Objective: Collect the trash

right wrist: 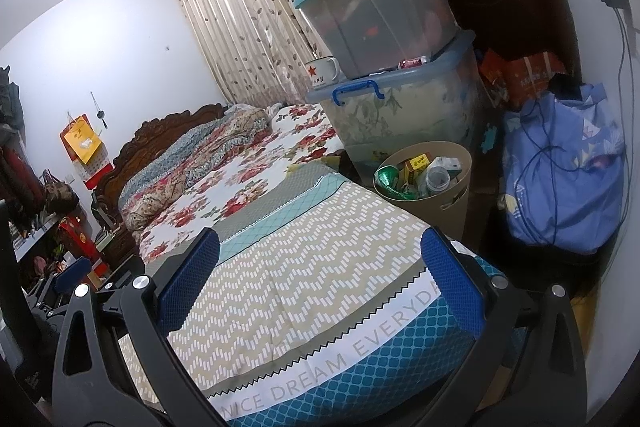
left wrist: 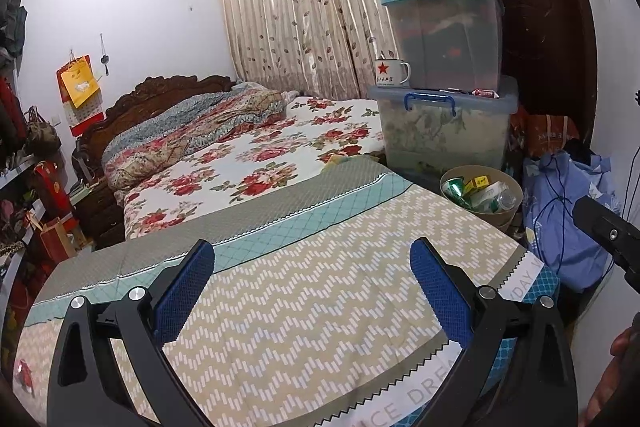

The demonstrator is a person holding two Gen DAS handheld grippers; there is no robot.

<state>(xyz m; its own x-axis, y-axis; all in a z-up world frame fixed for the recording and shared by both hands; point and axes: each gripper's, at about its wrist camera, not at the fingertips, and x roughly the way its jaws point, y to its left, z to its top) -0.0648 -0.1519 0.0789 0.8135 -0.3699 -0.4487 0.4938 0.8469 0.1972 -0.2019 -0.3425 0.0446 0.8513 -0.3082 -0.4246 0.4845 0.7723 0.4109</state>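
Note:
A tan waste bin [left wrist: 505,215] stands on the floor beside the bed's right edge. It holds trash: a green can [left wrist: 455,188], a yellow box [left wrist: 480,183] and a clear plastic bottle [left wrist: 505,200]. The bin also shows in the right wrist view [right wrist: 452,203] with the can [right wrist: 390,175], box [right wrist: 416,163] and bottle [right wrist: 438,177]. My left gripper [left wrist: 312,255] is open and empty above the zigzag bedspread [left wrist: 300,291]. My right gripper [right wrist: 320,247] is open and empty above the same bedspread [right wrist: 280,291]. The right gripper's body [left wrist: 608,231] shows at the left wrist view's right edge.
Stacked plastic storage boxes [left wrist: 440,39] with an enamel mug [left wrist: 392,71] stand behind the bin. A blue cloth bag [right wrist: 568,167] with cords lies right of it. A floral quilt [left wrist: 240,147] covers the far bed. Shelves with red bags [left wrist: 44,195] line the left.

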